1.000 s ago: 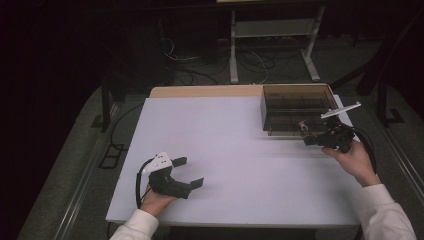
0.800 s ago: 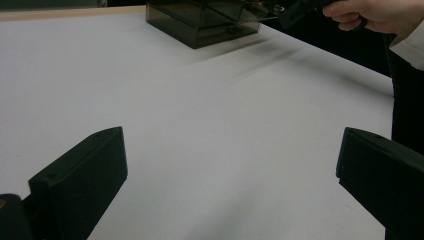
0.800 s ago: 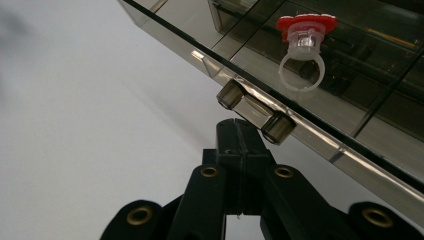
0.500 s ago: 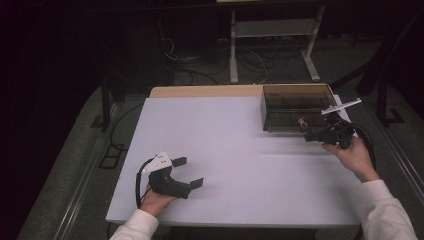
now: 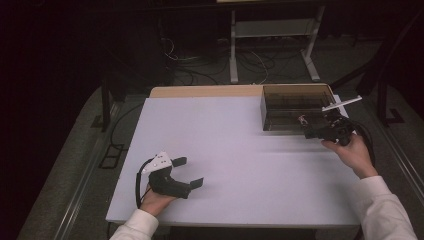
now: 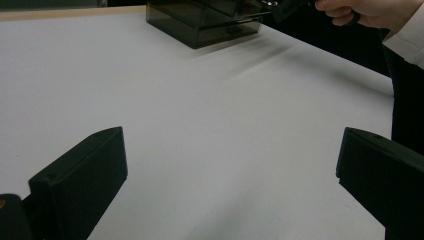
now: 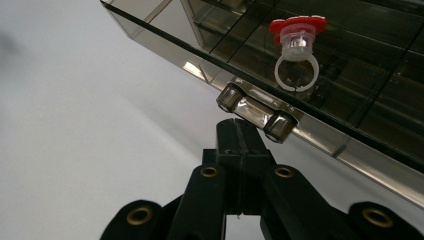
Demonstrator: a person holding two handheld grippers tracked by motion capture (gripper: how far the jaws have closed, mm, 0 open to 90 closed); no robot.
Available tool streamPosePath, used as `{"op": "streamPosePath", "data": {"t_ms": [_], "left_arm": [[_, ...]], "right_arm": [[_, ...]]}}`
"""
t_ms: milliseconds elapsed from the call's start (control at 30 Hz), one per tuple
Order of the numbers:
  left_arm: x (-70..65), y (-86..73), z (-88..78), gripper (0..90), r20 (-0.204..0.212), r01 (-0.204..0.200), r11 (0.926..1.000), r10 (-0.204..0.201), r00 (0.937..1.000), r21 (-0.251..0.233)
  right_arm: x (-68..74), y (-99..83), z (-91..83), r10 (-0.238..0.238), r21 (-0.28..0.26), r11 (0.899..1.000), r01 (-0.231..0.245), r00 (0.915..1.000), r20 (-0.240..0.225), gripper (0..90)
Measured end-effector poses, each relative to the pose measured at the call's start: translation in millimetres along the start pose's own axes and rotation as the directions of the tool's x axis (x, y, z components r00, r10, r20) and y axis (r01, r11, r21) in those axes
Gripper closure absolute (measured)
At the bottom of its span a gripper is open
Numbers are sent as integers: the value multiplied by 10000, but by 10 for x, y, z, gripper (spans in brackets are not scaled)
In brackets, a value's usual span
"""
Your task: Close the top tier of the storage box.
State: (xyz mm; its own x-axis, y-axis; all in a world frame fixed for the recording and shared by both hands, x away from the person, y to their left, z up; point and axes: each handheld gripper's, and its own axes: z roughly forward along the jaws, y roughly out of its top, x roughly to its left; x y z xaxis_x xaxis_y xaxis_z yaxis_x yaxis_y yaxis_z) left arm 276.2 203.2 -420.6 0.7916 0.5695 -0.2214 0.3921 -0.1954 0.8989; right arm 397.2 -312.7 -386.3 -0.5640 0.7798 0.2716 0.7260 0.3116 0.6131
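Little has changed since the earlier high-view frames: your right gripper (image 5: 306, 131) has edged slightly toward the smoky clear box (image 5: 295, 106), and your left gripper (image 5: 189, 172) lies where it was.

High view: the white table (image 5: 240, 150) carries the box at its far right. Your right hand (image 5: 352, 152) holds the right gripper at the near front of the box, tips against its near wall, the grey plate (image 5: 341, 103) above it. A small red speck shows at the box front, too small to identify here. Your left hand (image 5: 157, 200) rests at the near left edge of the table, the left gripper pointing right, jaws spread wide with nothing between them, well apart from the box.

Left gripper view: both black jaws stand far apart over bare table, nothing held. The box (image 6: 205, 22) sits at the far end, and your right hand (image 6: 367, 10) reaches in beside it.

Right gripper view: the jaws are pressed fully together with no gap. Their joined tip (image 7: 239, 131) meets the clear handle (image 7: 256, 111) on the front of the box, touching it from below; nothing is clamped between them. Inside the box (image 7: 165, 37), behind the tinted front wall, lies a toy ring (image 7: 296, 50) with a red top and a white band, just beyond the handle.
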Motion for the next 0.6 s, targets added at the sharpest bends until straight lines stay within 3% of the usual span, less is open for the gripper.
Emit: {"op": "streamPosePath", "data": {"t_ms": [600], "left_arm": [[-5, 1, -4, 0, -1, -21, 10000, 21, 10000, -11]], "right_arm": [[-59, 120, 60, 161, 47, 9999, -161, 9998, 71, 894]]}}
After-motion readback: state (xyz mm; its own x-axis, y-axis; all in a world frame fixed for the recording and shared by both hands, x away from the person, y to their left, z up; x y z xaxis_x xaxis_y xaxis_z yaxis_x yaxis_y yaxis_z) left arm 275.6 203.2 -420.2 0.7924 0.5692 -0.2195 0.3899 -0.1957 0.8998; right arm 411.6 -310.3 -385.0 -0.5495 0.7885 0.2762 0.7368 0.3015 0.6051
